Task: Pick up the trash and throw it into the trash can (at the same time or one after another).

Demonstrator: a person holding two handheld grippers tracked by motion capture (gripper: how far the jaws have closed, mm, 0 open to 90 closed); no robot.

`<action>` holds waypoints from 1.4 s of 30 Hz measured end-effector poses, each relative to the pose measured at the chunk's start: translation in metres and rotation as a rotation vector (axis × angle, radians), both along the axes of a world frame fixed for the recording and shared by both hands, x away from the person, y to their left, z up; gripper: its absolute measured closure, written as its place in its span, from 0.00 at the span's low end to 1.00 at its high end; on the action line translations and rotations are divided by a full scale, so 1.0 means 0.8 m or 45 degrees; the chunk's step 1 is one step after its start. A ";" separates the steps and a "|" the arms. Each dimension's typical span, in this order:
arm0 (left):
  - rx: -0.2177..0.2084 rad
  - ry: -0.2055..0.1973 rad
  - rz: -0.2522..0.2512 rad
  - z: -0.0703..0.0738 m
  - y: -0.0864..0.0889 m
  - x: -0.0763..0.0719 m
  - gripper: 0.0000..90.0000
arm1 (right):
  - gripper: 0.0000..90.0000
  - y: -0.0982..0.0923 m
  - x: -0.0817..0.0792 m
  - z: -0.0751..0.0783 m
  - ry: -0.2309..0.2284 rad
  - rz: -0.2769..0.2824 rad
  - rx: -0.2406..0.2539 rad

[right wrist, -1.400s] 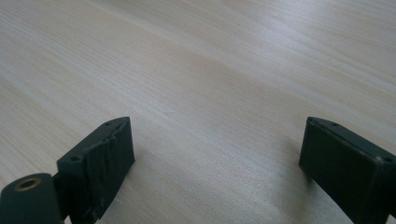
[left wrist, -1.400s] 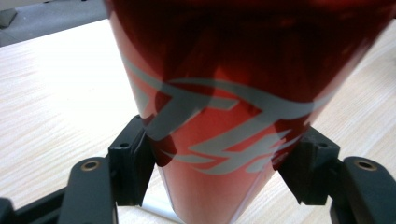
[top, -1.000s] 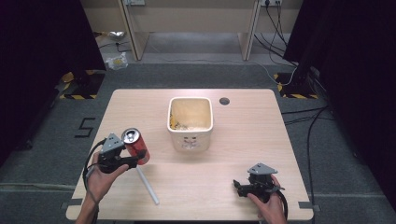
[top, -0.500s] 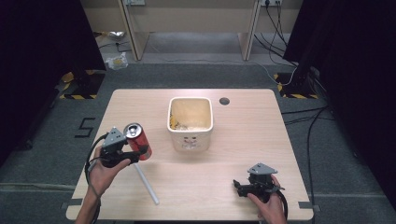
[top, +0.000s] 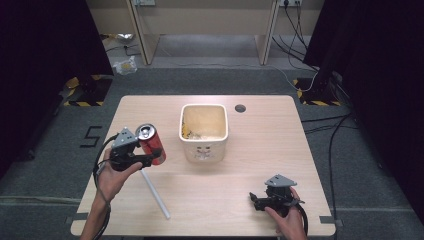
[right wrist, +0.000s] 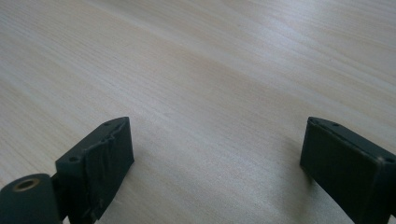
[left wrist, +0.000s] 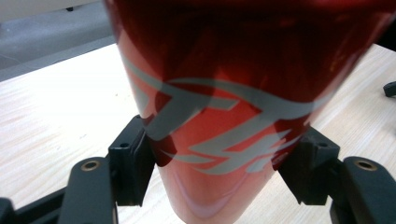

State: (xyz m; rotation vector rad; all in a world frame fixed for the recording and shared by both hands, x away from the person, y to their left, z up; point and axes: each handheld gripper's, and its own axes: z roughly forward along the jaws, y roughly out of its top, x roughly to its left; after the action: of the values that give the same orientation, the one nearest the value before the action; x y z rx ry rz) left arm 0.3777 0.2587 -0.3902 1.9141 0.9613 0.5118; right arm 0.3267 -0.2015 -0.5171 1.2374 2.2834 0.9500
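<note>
My left gripper, clamped on the can, has carried it nearer the bin; drop likely next. Right gripper rests open.

One wooden table. One red drinks can, also seen close up in the left gripper view. One cream square tub, holding scraps too small to count. One white tube lying on the tabletop. One round dark hole in the tabletop near its far edge. Two hand-held grippers: left gripper, right gripper. Two hands: left hand, right hand.
</note>
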 end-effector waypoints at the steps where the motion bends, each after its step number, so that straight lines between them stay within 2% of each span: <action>1: 0.000 0.000 0.000 0.000 0.000 0.000 0.37 | 0.11 0.000 0.000 0.000 0.000 0.000 0.000; 7: 0.000 -0.017 -0.028 0.015 -0.007 0.009 0.37 | 0.11 0.000 0.000 0.000 0.000 0.000 0.000; 11: -0.016 -0.031 -0.022 0.021 -0.008 0.012 0.37 | 0.11 0.000 0.000 0.000 0.000 0.000 0.000; 17: -0.038 -0.036 -0.040 0.038 -0.010 0.021 0.37 | 0.11 0.000 0.000 0.000 0.000 0.000 0.000; 21: -0.033 -0.037 -0.053 0.047 -0.015 0.026 0.37 | 0.11 0.000 0.000 0.000 0.000 0.000 0.000; 28: -0.049 -0.025 -0.072 0.057 -0.022 0.037 0.37 | 0.11 0.000 0.000 0.000 0.000 0.000 0.000; 34: -0.054 -0.042 -0.072 0.068 -0.029 0.046 0.37 | 0.11 0.000 0.000 0.000 0.000 0.000 0.000; 42: -0.085 -0.019 -0.079 0.071 -0.040 0.065 0.37 | 0.11 0.000 0.000 0.000 -0.003 0.003 -0.002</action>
State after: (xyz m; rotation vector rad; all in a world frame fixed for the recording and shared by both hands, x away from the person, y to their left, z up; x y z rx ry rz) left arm 0.4295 0.2264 -0.3333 1.8719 0.8953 0.4519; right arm 0.3268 -0.2017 -0.5172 1.2332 2.2837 0.9501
